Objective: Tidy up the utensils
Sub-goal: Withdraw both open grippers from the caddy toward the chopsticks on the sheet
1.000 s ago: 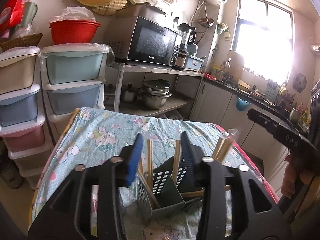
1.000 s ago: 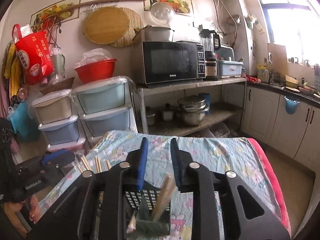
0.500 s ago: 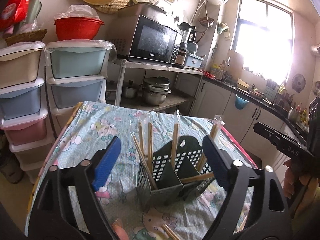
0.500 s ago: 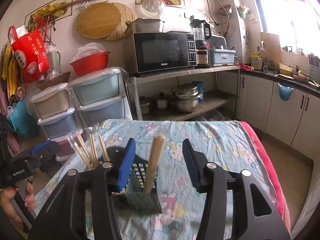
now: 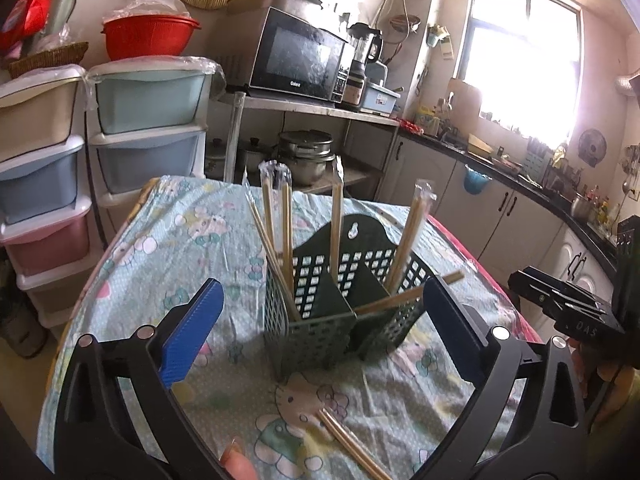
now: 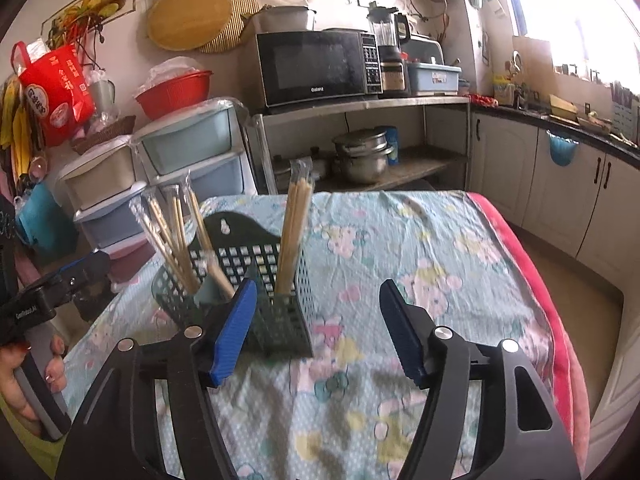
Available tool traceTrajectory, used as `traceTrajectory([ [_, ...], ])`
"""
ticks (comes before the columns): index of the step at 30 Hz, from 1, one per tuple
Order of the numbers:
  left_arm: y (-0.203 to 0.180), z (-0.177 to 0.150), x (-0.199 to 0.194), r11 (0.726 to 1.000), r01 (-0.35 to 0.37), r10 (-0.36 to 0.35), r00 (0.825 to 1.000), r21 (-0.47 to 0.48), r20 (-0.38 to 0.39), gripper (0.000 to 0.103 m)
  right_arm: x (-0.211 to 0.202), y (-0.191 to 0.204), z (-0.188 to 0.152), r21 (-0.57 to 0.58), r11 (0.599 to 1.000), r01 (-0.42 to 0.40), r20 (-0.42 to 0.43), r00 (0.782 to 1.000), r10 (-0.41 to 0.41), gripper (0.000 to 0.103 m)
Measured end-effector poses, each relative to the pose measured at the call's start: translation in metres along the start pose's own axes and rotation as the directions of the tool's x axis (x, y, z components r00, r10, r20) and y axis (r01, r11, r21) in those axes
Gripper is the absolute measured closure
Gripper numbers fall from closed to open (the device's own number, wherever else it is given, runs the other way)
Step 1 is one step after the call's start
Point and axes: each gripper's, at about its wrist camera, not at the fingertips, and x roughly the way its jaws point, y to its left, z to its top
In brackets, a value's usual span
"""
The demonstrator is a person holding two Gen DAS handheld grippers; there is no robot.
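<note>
A dark green perforated utensil holder (image 5: 340, 304) stands on the table, also in the right wrist view (image 6: 276, 300). Several plastic-wrapped chopstick pairs (image 5: 280, 232) stand in its compartments; one pair (image 5: 408, 296) lies tilted across the right one. A wrapped pair (image 6: 294, 236) stands in the near compartment in the right view. One wrapped pair (image 5: 352, 446) lies loose on the cloth in front. My left gripper (image 5: 324, 332) is wide open and empty, just short of the holder. My right gripper (image 6: 318, 334) is wide open and empty, right of the holder.
The table wears a light blue cartoon-print cloth (image 5: 180, 248) with a red edge (image 6: 532, 272) on the right. Stacked plastic drawers (image 5: 148, 120) stand at the left. A shelf with a microwave (image 5: 300, 56) and pots is behind. Kitchen counters (image 6: 560, 160) run along the right.
Both grippers have opened wide and drawn back from the holder. The chopsticks they held now stand in the holder's compartments.
</note>
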Motion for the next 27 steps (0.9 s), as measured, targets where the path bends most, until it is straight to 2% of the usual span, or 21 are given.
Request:
traceTrajectory([
  [13,-0.003,-0.033,0.007,1.000,0.022,-0.023,0.995,-0.014,-0.095,0.011,-0.011,-0.012,-0.050,0.043,0.999,-0.003,-0.087,0.996,0.007,0.038],
  [27,-0.017,-0.074,0.022,0.998,0.053,-0.056,0.976,-0.018,-0.210,0.011,-0.011,-0.027,-0.098,0.087,0.996,0.032,-0.174,0.985,-0.017,0.038],
])
